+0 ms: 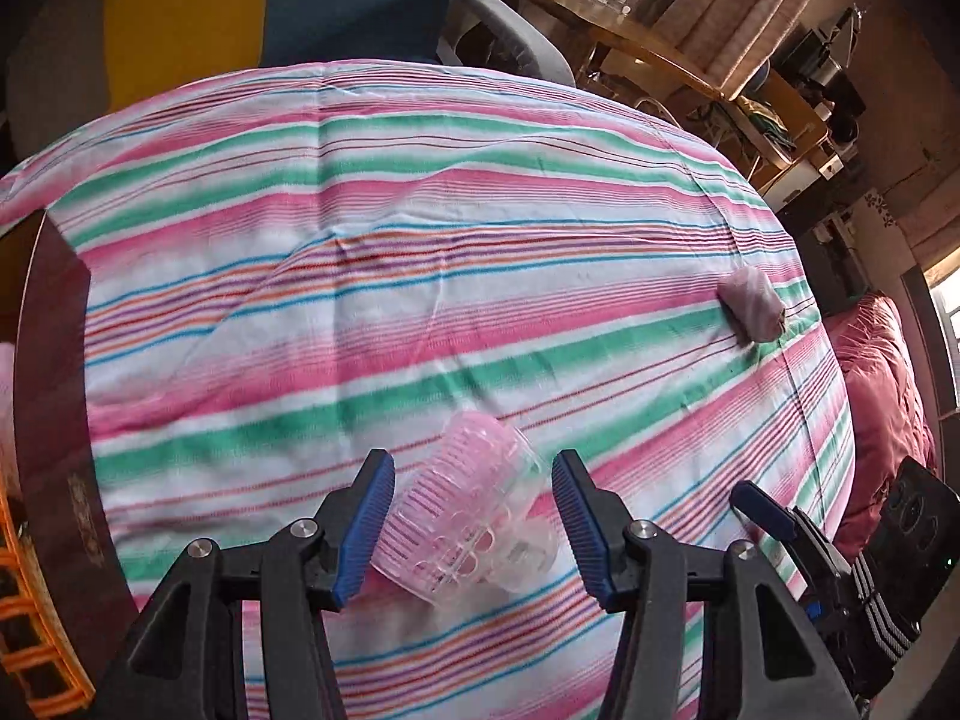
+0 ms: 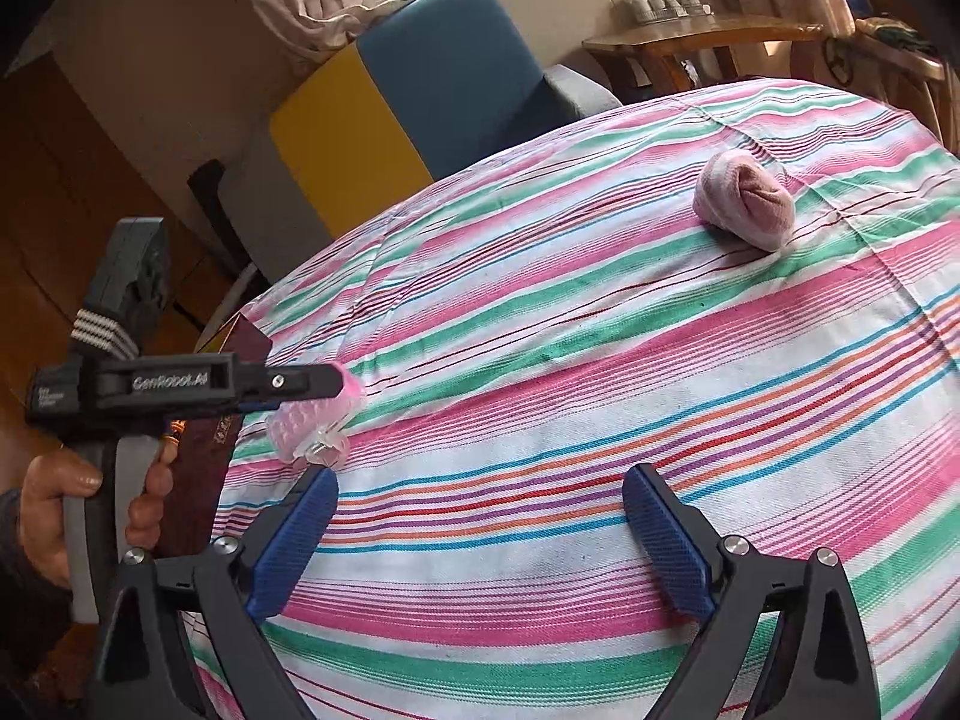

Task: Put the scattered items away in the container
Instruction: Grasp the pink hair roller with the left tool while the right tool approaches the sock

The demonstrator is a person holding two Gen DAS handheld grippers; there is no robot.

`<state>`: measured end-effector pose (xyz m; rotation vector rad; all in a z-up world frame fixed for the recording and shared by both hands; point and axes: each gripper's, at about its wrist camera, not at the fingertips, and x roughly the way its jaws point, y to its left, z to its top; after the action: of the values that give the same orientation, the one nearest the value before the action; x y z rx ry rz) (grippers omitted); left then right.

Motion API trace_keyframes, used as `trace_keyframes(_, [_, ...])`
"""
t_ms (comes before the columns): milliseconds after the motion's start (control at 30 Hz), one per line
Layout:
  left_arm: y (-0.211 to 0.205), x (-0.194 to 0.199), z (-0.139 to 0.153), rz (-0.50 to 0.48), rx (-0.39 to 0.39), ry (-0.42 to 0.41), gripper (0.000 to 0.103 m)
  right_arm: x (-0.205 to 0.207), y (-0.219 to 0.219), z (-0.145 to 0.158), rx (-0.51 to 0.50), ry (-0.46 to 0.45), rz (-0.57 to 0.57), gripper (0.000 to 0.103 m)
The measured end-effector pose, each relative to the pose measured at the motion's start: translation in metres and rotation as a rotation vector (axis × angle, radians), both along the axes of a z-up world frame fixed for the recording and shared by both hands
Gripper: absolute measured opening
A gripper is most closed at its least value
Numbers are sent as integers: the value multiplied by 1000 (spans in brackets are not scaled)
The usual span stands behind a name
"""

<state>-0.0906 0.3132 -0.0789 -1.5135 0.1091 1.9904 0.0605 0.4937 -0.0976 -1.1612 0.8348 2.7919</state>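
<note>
A clear pink plastic hair clip (image 1: 468,528) lies on the striped cloth (image 1: 420,240) between the blue pads of my left gripper (image 1: 474,462). The jaws stand a little wider than the clip, with a thin gap on each side. In the right wrist view the same left gripper (image 2: 336,396) reaches in from the left, with the hair clip (image 2: 312,426) under its fingertips. A rolled pink sock (image 1: 753,306) sits far right on the cloth; the right wrist view shows the sock (image 2: 744,207) ahead. My right gripper (image 2: 480,480) hangs wide open over bare cloth.
An orange lattice basket (image 1: 30,648) shows at the lower left edge, beside the uncovered dark wood table edge (image 1: 54,390). A blue and yellow chair (image 2: 420,96) stands behind the table. A wooden side table (image 2: 702,36) with glasses is further back. A red quilt (image 1: 882,396) lies at right.
</note>
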Motion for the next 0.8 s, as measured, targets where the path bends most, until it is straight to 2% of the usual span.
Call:
trace_keyframes(67, [-12, 16, 5, 3, 6, 19, 56, 2, -1, 0, 3, -1, -4, 97])
trace_keyframes(233, [-27, 50, 12, -63, 8, 75, 56, 4, -5, 0, 25, -9, -19, 97])
trace_keyframes(367, [-35, 58, 13, -61, -5, 140, 56, 6, -1, 8, 51, -19, -55, 96])
trace_keyframes(500, [-41, 59, 10, -53, -1, 155, 57, 7, 12, 25, 176, -18, -135, 96])
trace_keyframes(633, [-46, 59, 6, -39, -1, 160, 57, -7, 38, 34, 278, -57, -247, 96])
trace_keyframes(800, [-49, 55, 2, -30, 0, 149, 58, -34, 76, 38, 322, -87, -346, 96])
